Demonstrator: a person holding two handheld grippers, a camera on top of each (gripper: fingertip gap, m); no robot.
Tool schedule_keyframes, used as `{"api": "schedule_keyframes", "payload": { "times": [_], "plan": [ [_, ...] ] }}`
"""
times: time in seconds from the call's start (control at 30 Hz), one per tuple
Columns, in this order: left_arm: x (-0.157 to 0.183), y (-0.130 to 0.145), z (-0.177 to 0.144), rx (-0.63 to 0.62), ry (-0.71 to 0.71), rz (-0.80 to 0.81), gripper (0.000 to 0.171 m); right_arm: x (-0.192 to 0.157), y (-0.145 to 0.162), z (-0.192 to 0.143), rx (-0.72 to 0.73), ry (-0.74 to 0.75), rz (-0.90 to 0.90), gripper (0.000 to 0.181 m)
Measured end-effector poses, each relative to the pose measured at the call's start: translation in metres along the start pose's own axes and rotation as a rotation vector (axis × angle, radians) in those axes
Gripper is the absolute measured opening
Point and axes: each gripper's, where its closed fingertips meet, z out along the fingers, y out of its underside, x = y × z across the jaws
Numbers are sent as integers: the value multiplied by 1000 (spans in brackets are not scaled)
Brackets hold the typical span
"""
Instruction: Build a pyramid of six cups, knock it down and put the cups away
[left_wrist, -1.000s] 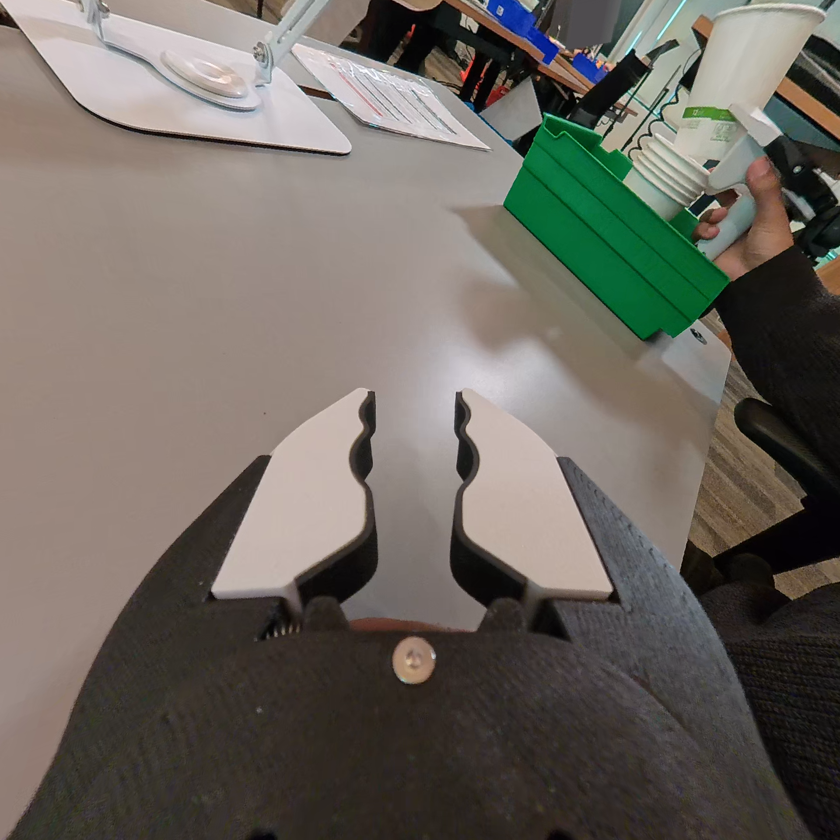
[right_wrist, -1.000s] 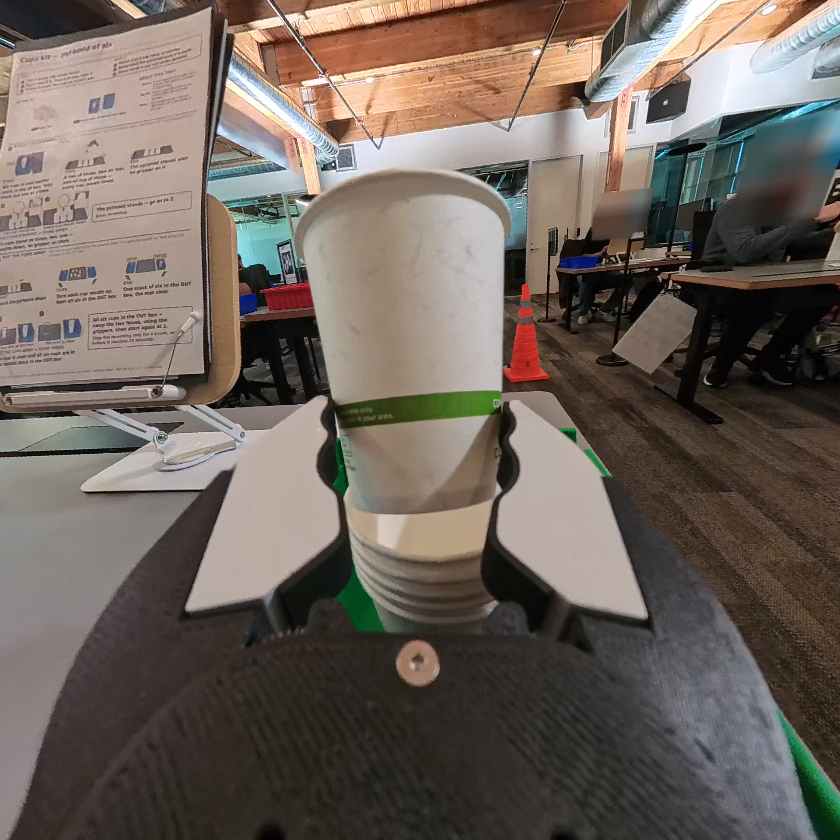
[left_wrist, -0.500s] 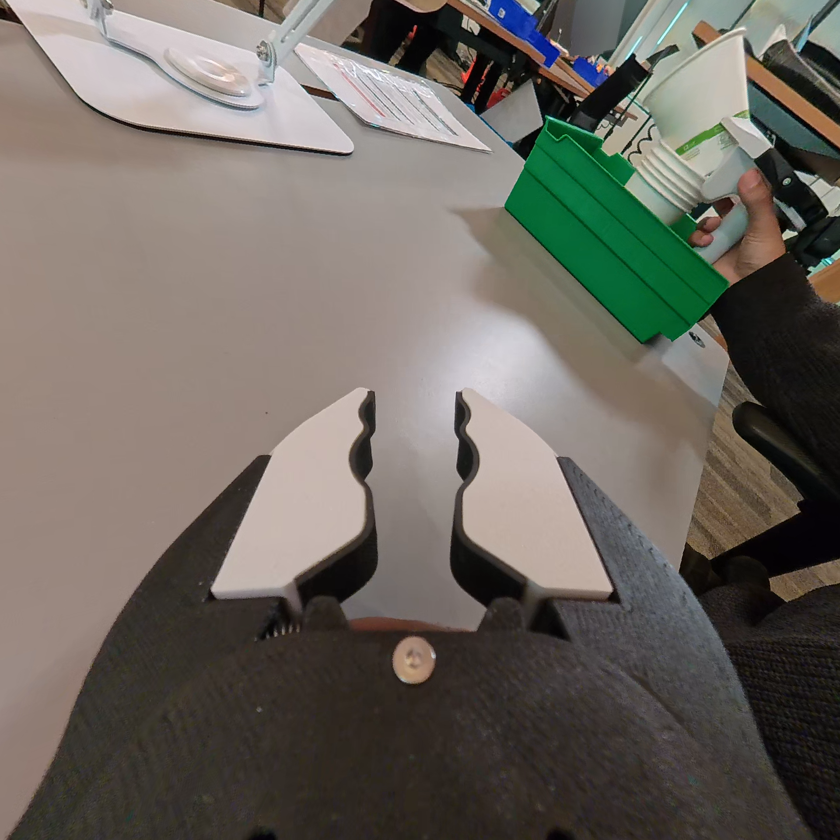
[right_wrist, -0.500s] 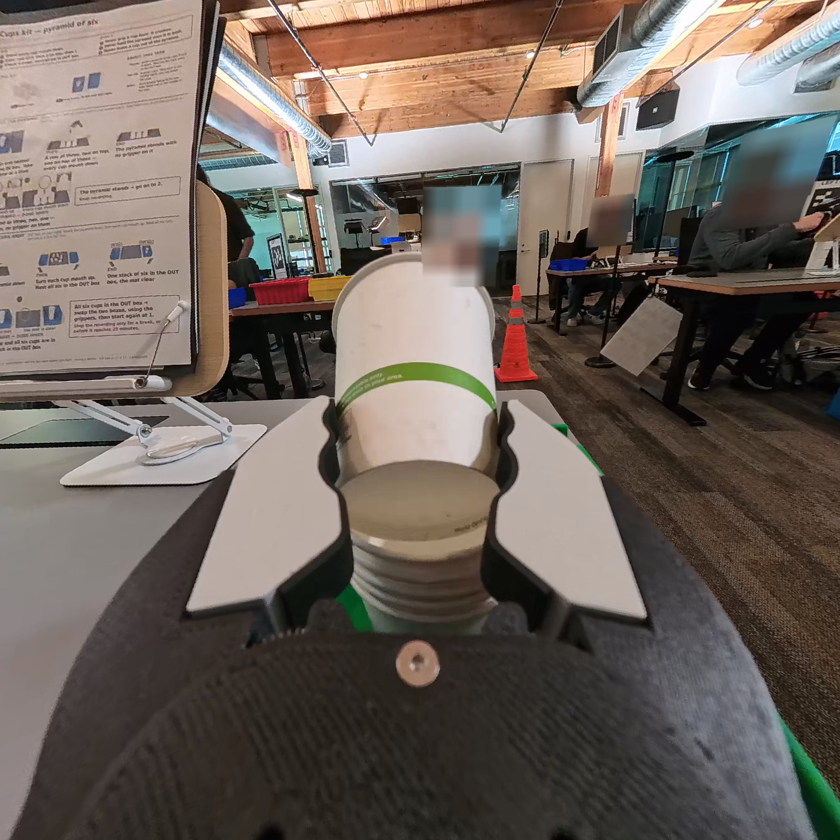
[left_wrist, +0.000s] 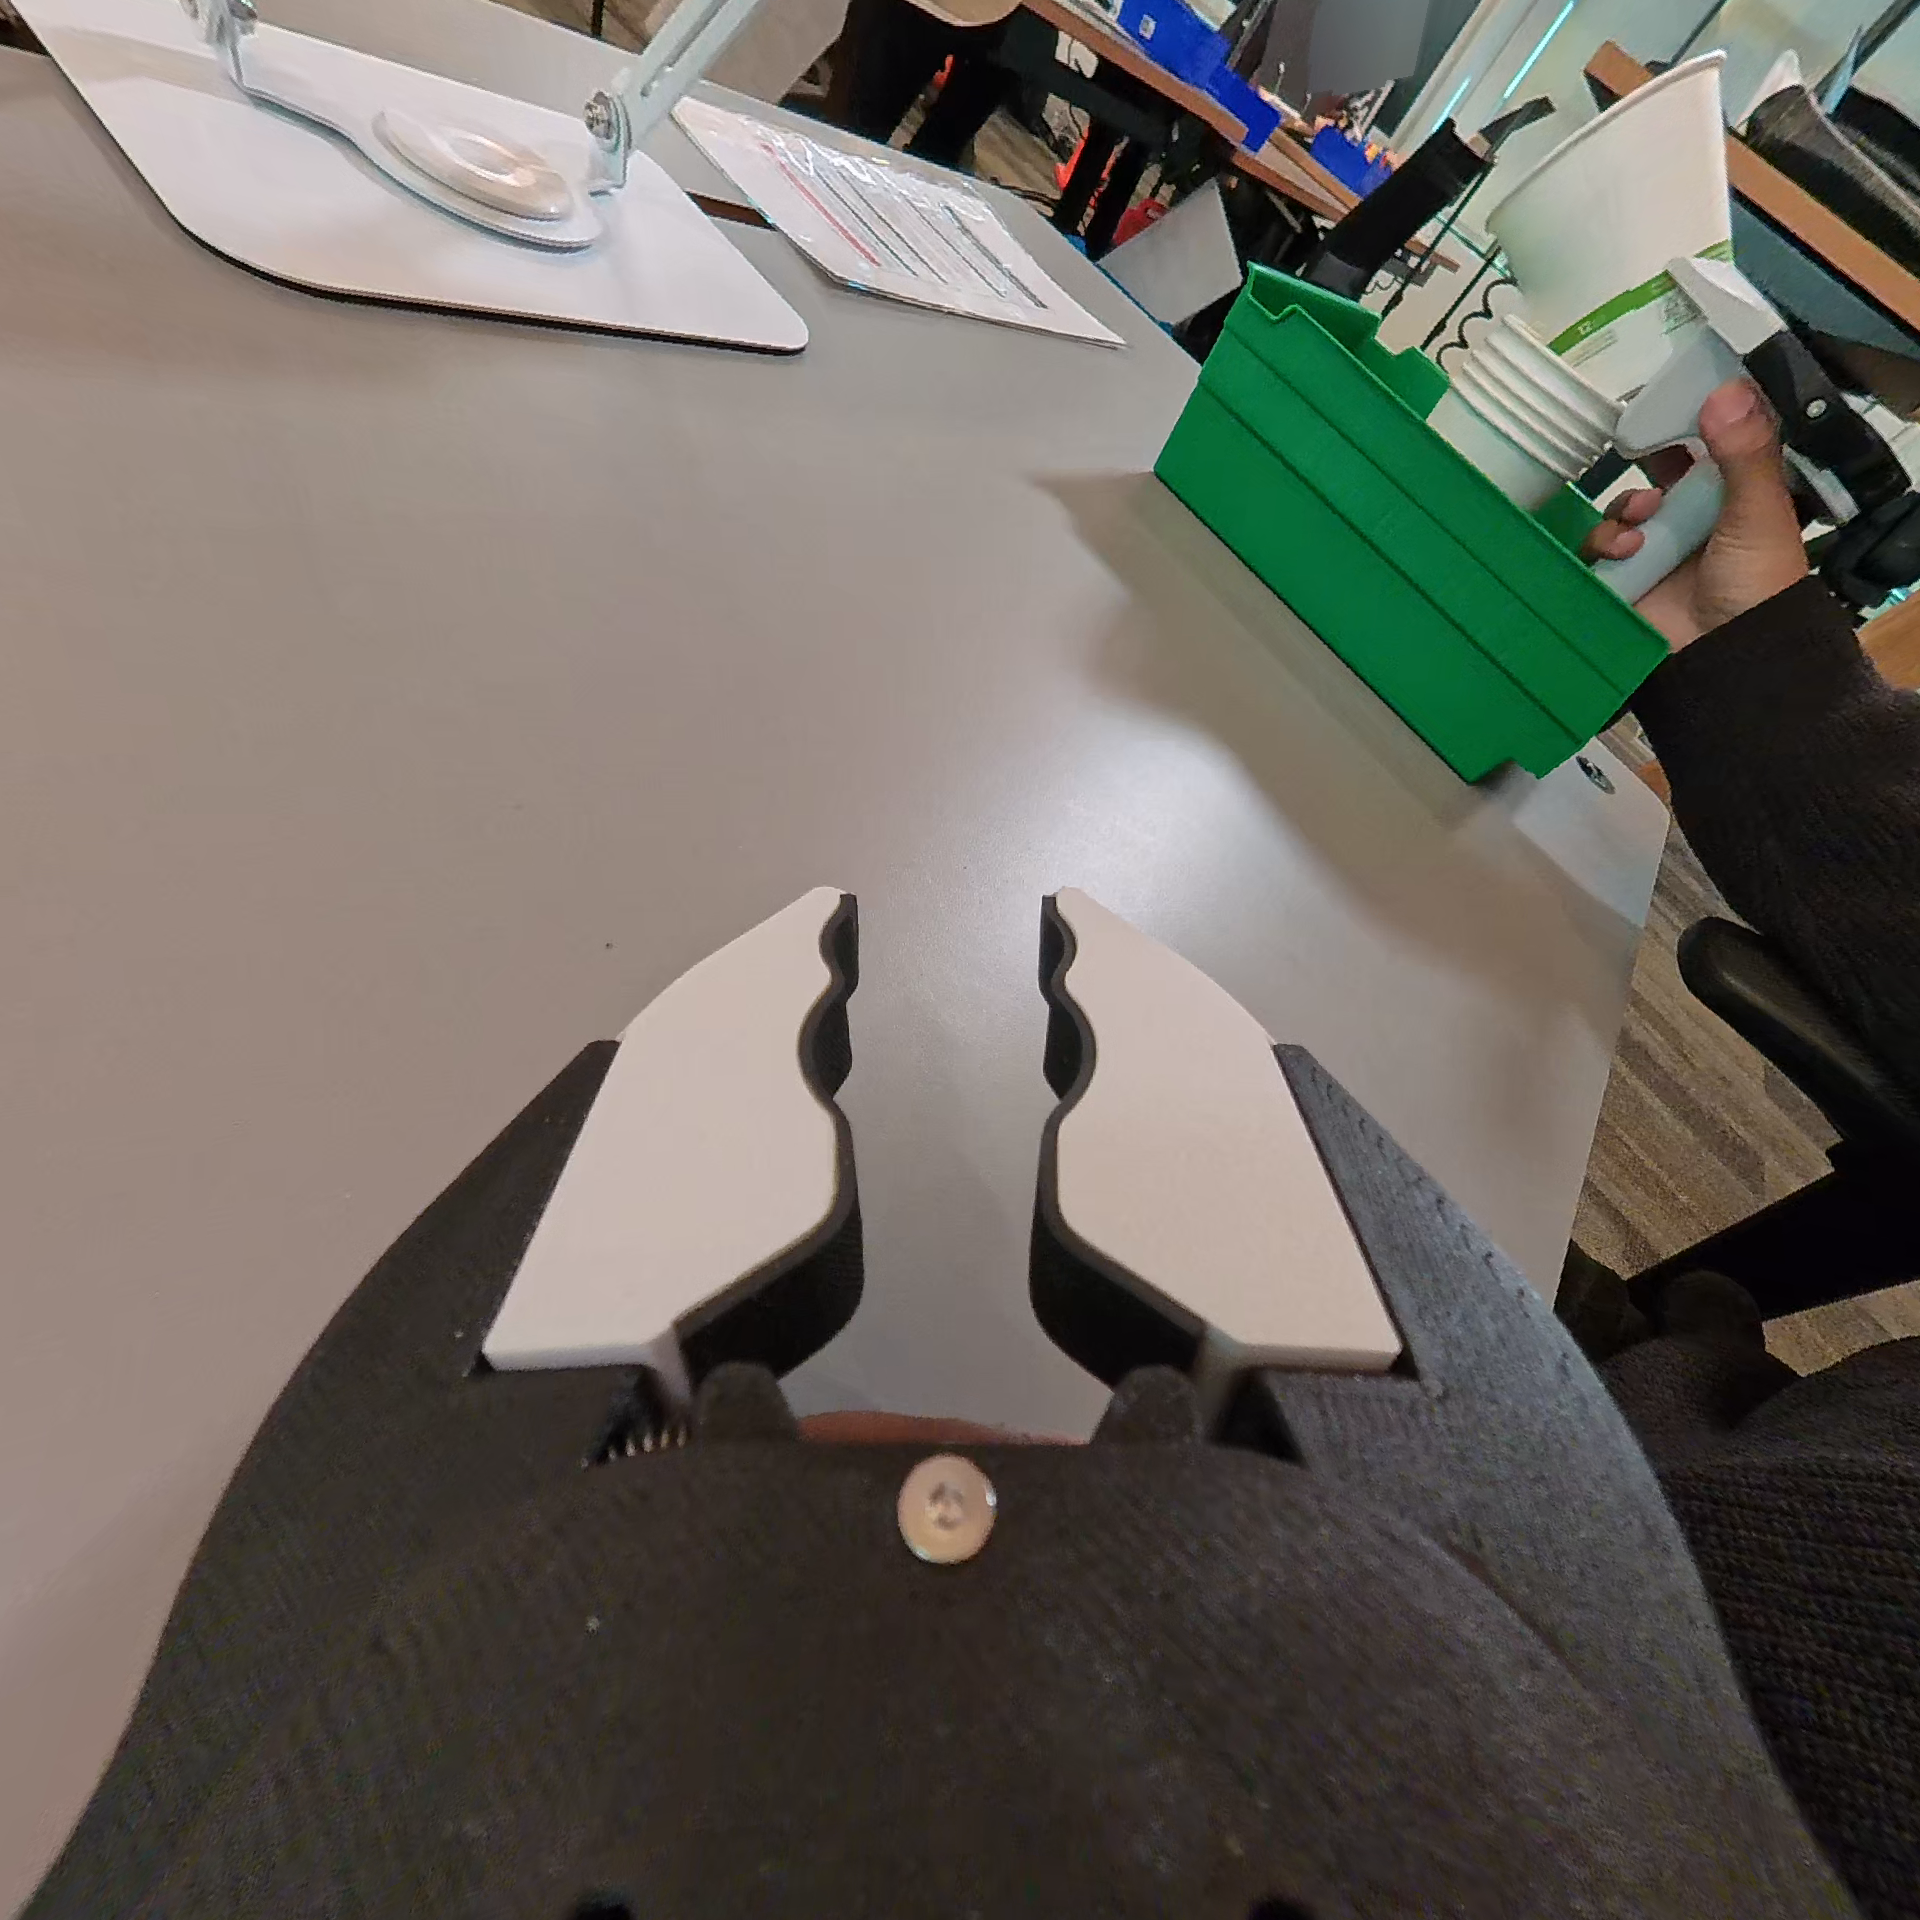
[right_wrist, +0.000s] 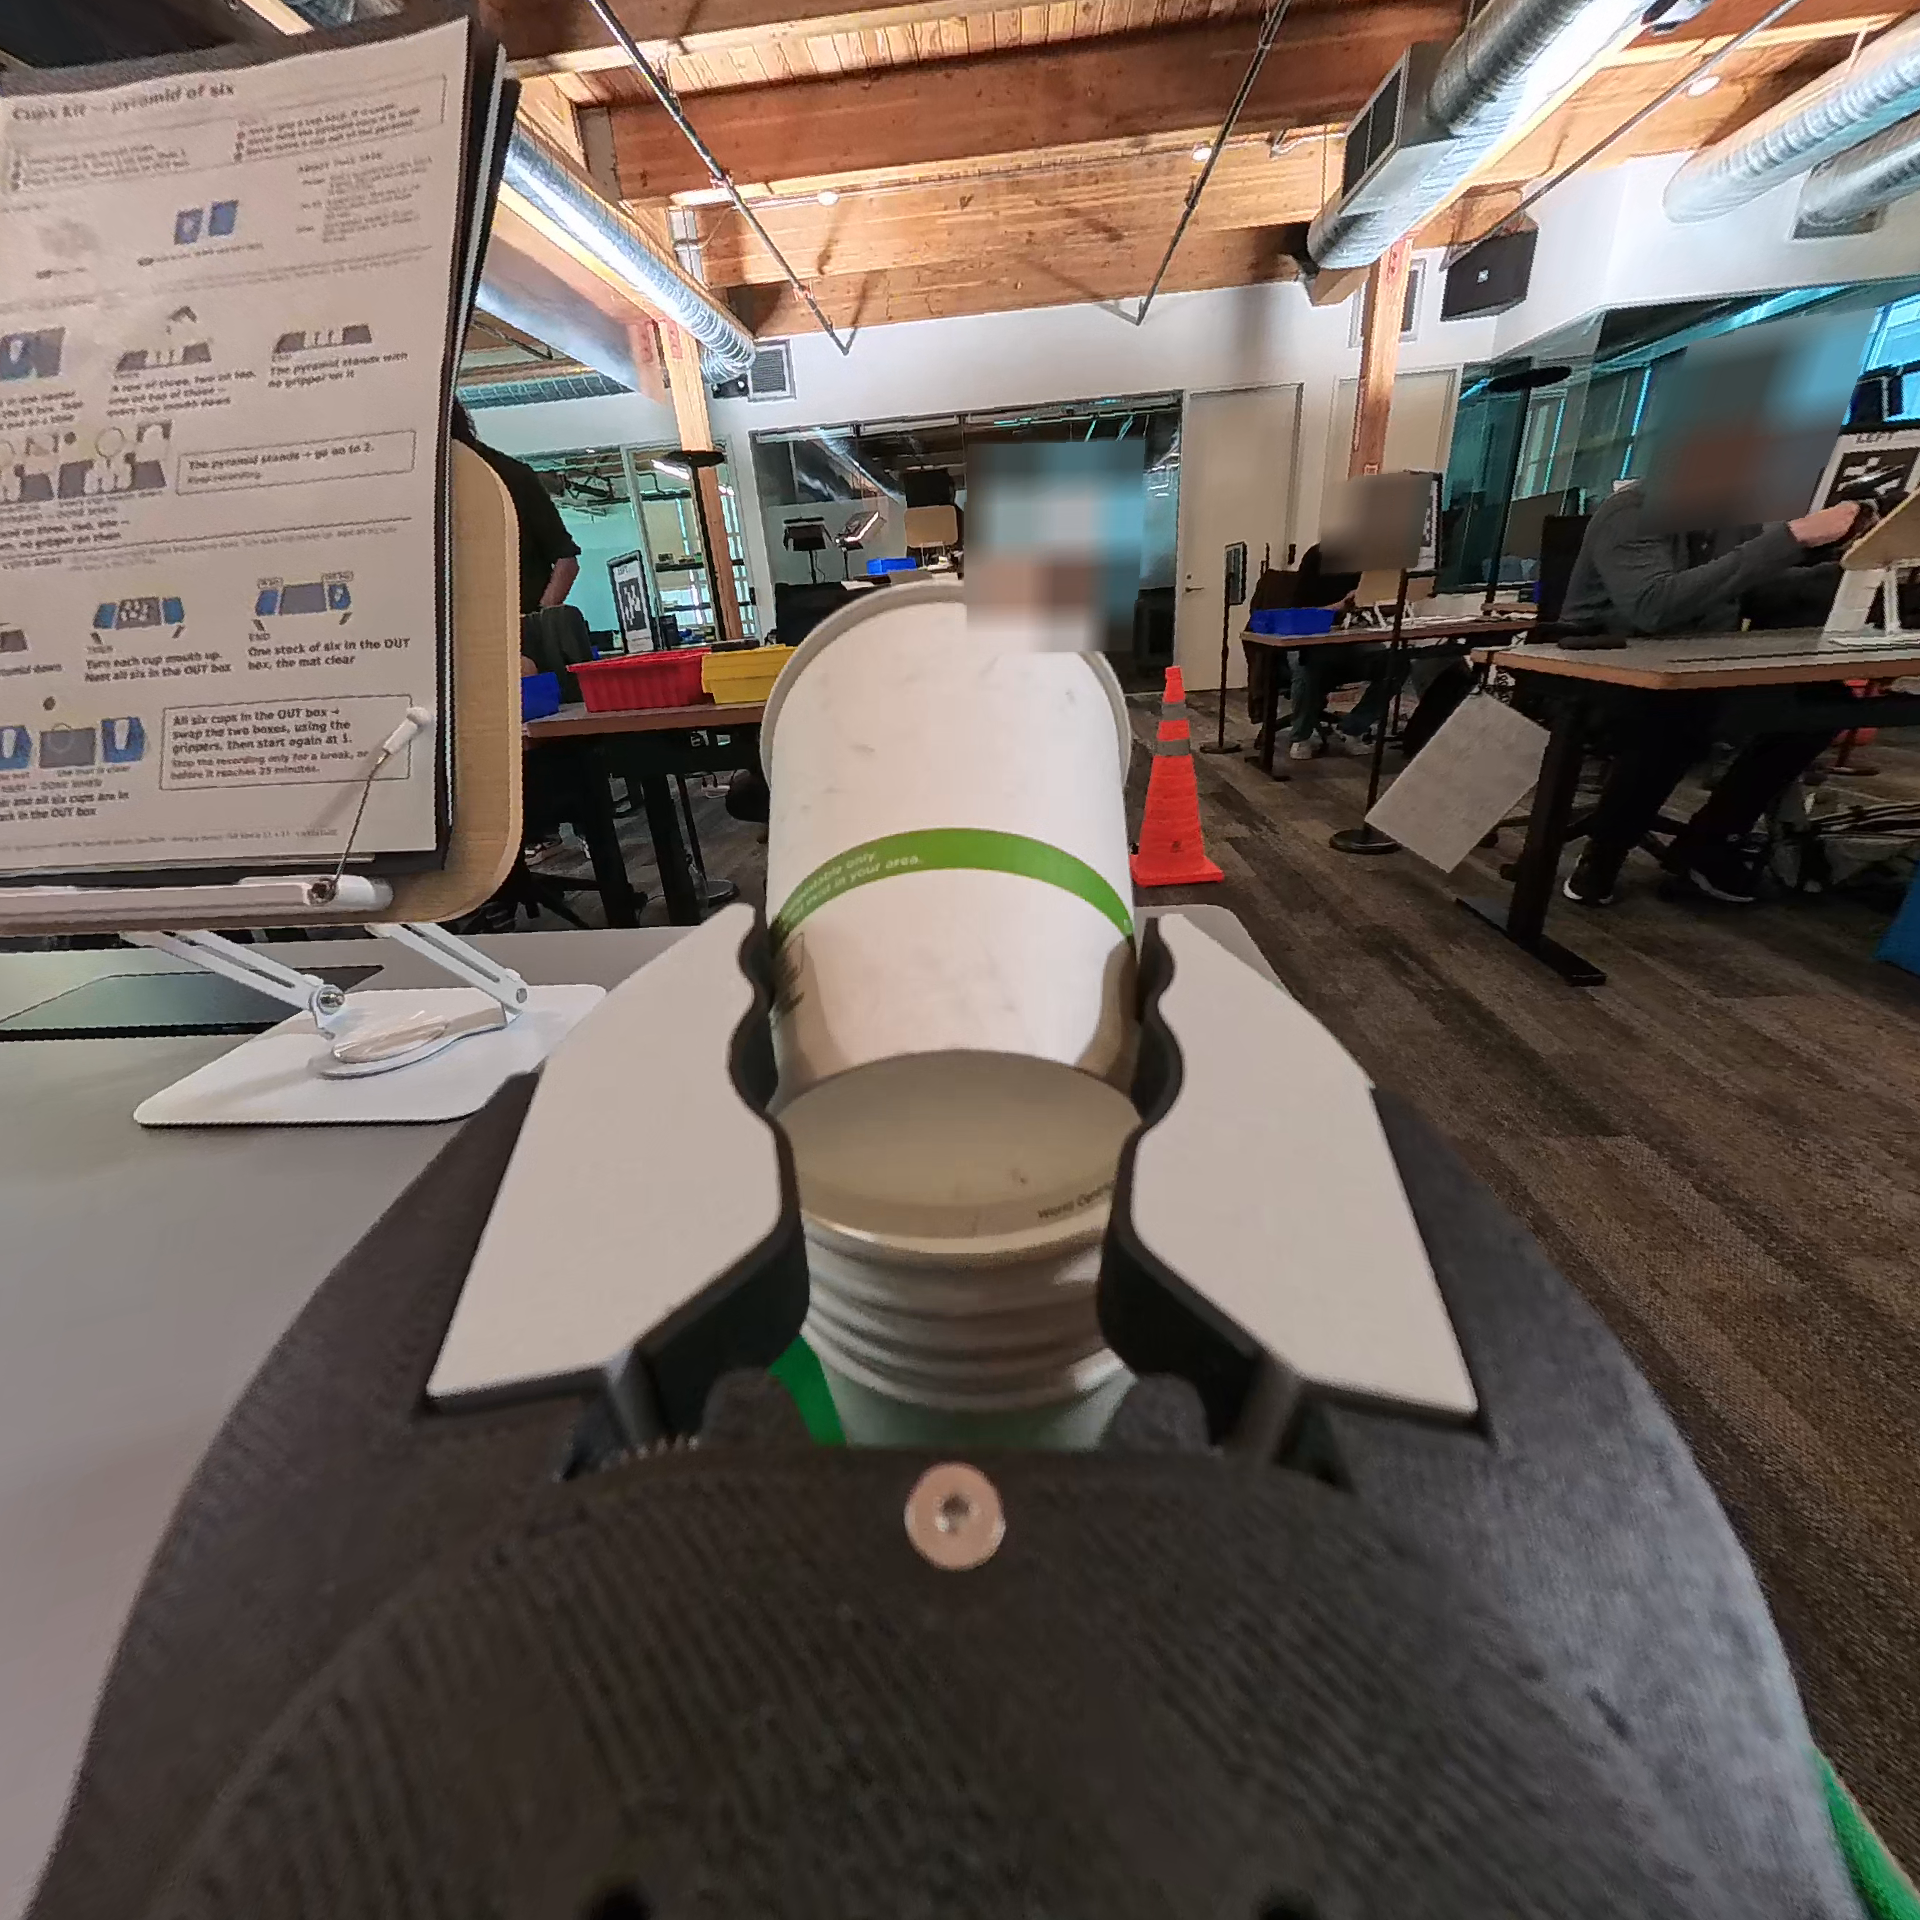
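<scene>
My right gripper (right_wrist: 954, 925) is shut on a white paper cup with a green band (right_wrist: 945, 769). The cup leans away from the camera, so its round base faces me. Just under it is a stack of nested white cups (right_wrist: 956, 1320), standing in a green bin (right_wrist: 805, 1392). The left wrist view shows the same cup (left_wrist: 1610, 208), the stack (left_wrist: 1517, 416) and the green bin (left_wrist: 1351, 540) at the table's right end, with a hand holding that gripper. My left gripper (left_wrist: 948, 914) is open and empty, low over the bare grey table (left_wrist: 520, 675).
A document stand with a white base plate (left_wrist: 416, 208) stands at the back left and carries an instruction sheet (right_wrist: 218, 447). A laminated sheet (left_wrist: 904, 249) lies behind the bin. A black chair arm (left_wrist: 1787, 1029) is past the table's right edge. An orange cone (right_wrist: 1172, 800) and other desks lie beyond.
The right gripper has tipped the cup from upright to leaning away, and its base has come up off the stack. The left gripper has not moved.
</scene>
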Motion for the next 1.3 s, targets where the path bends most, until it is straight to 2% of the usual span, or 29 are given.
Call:
{"api": "schedule_keyframes", "payload": {
  "times": [0.37,0.73,1.3],
  "plan": [
    [2,-2,4,2,4,17,35,3,-10,-8,15,-18,47,68],
    [15,-6,24,-18,48,61,35,-5,-19,-28,38,-53,79,67],
    [19,-7,32,-30,66,73,35,-6,-15,-33,14,-43,74,67]
  ]
}}
